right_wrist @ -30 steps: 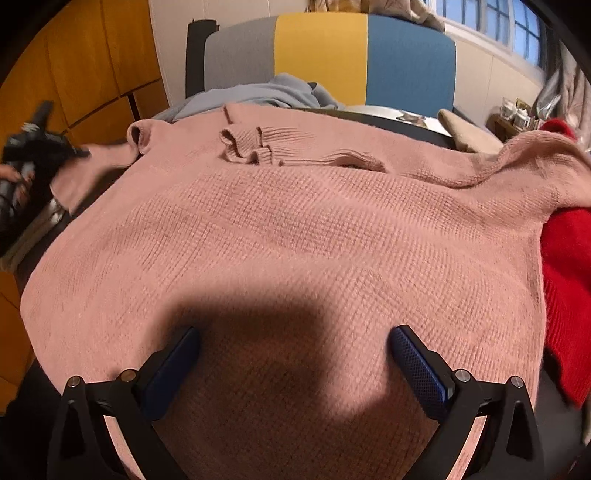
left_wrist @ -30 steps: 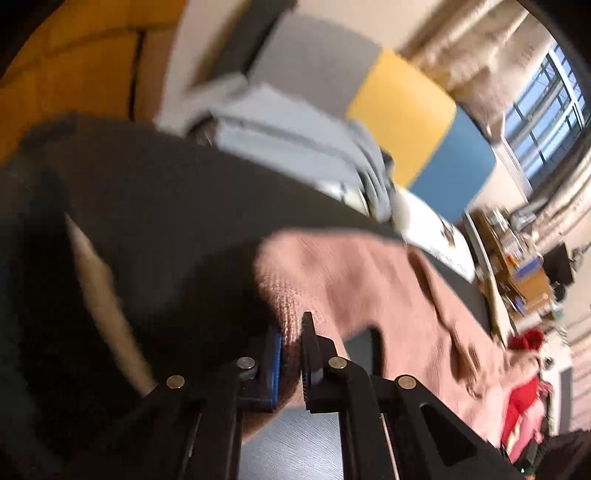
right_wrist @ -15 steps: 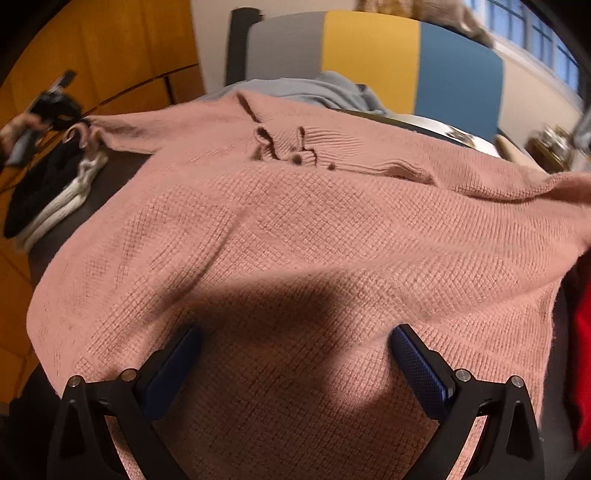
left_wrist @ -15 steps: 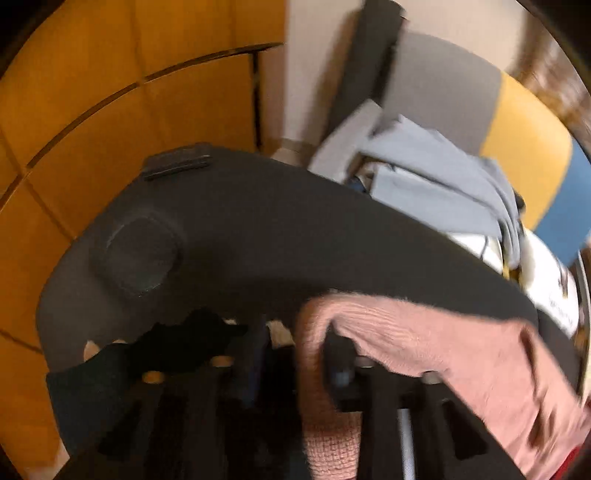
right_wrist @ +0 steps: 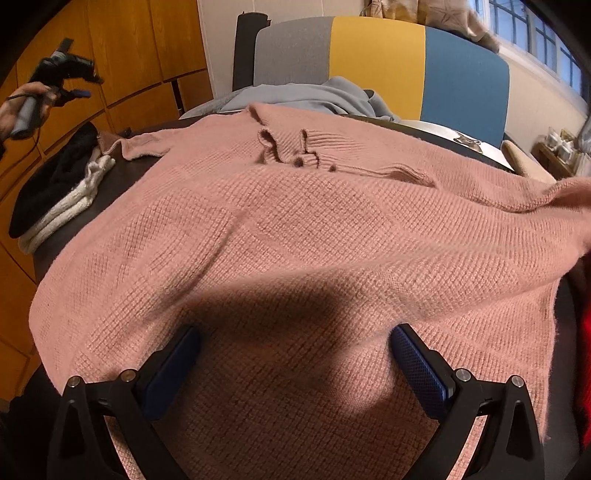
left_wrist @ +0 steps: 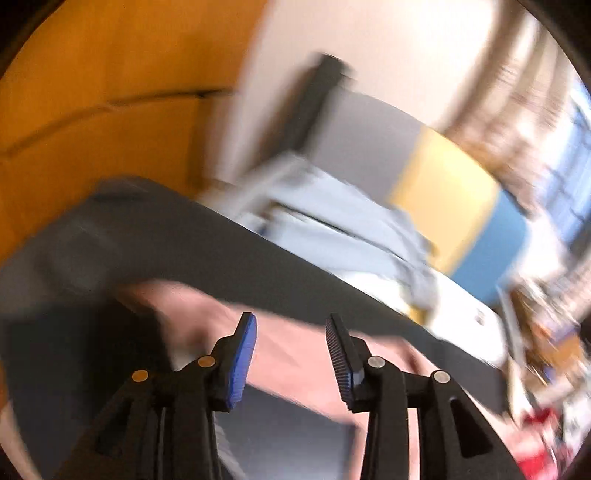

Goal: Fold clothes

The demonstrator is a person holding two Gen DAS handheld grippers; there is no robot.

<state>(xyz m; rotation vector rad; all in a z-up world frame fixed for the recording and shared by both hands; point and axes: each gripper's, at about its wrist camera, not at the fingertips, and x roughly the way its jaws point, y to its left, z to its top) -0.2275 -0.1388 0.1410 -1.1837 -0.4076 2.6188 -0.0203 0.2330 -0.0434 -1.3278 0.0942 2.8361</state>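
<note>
Pink waffle-knit sweater (right_wrist: pixel 314 236) spread flat on dark desk (right_wrist: pixel 122 184), collar at 12 o'clock, no folds visible. Left sleeve (right_wrist: pixel 146 146) stretched toward 10 o'clock. Right claw (right_wrist: pixel 291 363) released, hovering over hem. Left claw (left_wrist: pixel 290 354) released, empty, above the sleeve. Black-and-white folded knits (right_wrist: pixel 59 192) stacked at 9 o'clock. All the sweater folds left.

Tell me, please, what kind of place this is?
Probably a lounge or common room, not a laundry. A pink sweater lies on a dark table, behind it a grey, yellow and blue sofa back, with orange wooden panels and large windows.
</note>
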